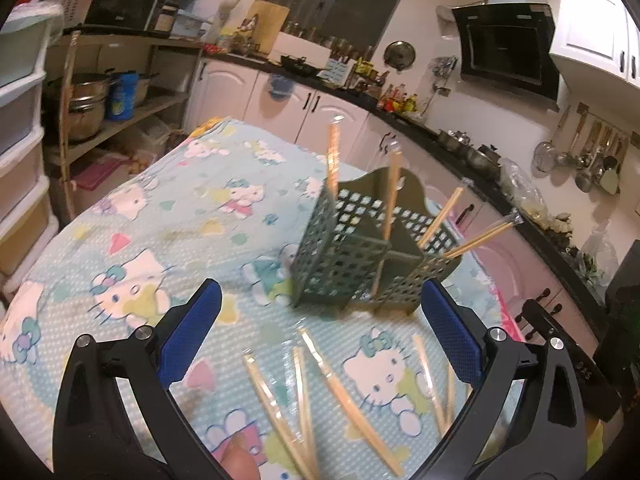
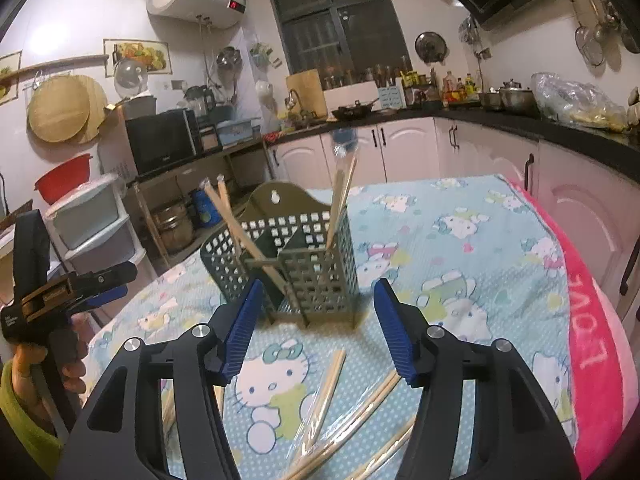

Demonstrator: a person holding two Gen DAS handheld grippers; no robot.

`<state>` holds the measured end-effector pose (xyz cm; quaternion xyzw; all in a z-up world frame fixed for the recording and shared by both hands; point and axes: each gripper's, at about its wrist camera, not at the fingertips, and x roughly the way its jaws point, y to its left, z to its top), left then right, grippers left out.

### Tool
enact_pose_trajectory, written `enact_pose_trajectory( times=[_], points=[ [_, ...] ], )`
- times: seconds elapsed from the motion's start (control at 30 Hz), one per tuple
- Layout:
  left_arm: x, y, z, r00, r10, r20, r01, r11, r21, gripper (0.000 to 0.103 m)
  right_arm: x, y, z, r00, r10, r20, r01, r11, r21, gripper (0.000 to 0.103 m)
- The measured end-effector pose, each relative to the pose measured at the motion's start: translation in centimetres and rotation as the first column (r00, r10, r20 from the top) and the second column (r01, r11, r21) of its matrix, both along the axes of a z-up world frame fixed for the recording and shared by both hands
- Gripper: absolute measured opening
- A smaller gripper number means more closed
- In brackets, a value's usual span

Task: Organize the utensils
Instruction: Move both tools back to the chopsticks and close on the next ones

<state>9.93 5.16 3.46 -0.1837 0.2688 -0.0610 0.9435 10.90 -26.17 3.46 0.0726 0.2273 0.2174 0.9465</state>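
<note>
A grey-green perforated utensil holder [image 1: 344, 256] [image 2: 304, 264] stands upright on the cartoon-cat tablecloth. Several wrapped wooden chopsticks [image 1: 392, 196] [image 2: 340, 204] stand tilted in its compartments. More wrapped chopsticks [image 1: 304, 396] [image 2: 328, 388] lie loose on the cloth in front of it, below both grippers. My left gripper [image 1: 320, 286] is open wide just short of the holder, with nothing between its blue pads. My right gripper [image 2: 319, 284] is open too, facing the holder's front and holding nothing. A hand [image 2: 68, 360] with a green sleeve shows at the right wrist view's left edge.
A pink towel [image 2: 592, 352] lies along the table's right edge. White cabinets under a dark counter [image 2: 560, 128] run behind and to the right. Shelves with pots [image 1: 88, 108] and plastic drawers [image 1: 20, 152] stand to the left of the table.
</note>
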Motion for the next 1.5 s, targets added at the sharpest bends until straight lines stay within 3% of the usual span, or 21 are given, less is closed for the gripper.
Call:
enact_pose_trajectory(
  times=[0.47,0.87,1.23,1.5],
  points=[
    [-1.3,2.2,-2.6,0.997,0.029,-0.073,-0.03,0.999,-0.013,0.091,-1.0,1.1,-2.3,0.998,0.01,-0.065,-0.014,0.998,-0.061,0.057],
    [-1.2,2.3,-5.9,0.984,0.02,-0.176,-0.032,0.997,-0.064,0.091,1.1,0.0,-5.4,0.973,-0.09,-0.214,0.066,0.991,-0.118,0.057],
    [-0.2,1.1,-8.9,0.958,-0.067,-0.28,0.028,0.989,-0.143,0.047,5.1,-0.5,-7.6,0.93,-0.12,-0.347,0.072,0.986,-0.149,0.056],
    [1.1,0.7,-9.5,0.95,-0.044,-0.308,0.013,0.995,-0.102,0.036,7.4,-0.4,-9.2,0.899,-0.12,-0.422,0.061,0.987,-0.151,0.054]
  ],
)
